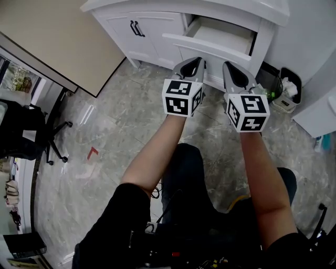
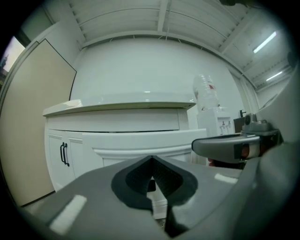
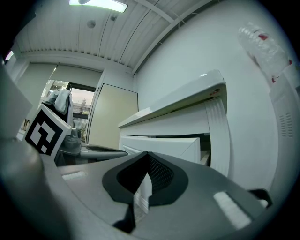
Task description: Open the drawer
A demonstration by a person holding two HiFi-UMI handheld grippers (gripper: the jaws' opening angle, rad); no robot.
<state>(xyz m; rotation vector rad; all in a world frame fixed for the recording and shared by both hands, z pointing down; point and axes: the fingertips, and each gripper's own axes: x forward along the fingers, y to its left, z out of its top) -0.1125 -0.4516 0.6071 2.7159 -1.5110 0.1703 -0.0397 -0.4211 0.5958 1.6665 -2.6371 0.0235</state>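
Forearms reach out over the lap, one tong in each hand. On the left, the left gripper (image 1: 197, 60) has its jaws pressed together on nothing, tips pointing at the drawer (image 1: 207, 46) and just short of its front panel. Beside it, the right gripper (image 1: 227, 65) is also pinched together and empty, near the same panel.

That drawer sits under the desk's (image 1: 184, 6) right front corner and stands well out from the front edge, so the opening looks as good as done.

Now the risk. Neither tong holds anything, and both tips sit close to the front panel. One forward nudge could shove the drawer back in. If they take hold and haul further, it might run off its slides and drop toward the knees below. An off-centre grip could also skew it in the frame.

Containers, then. The drawer shows a pale, bare interior, with nothing visible in the part on show. Past the desk's right corner, a dark waste bin (image 1: 298, 79) on the floor holds crumpled white paper (image 1: 290, 88).
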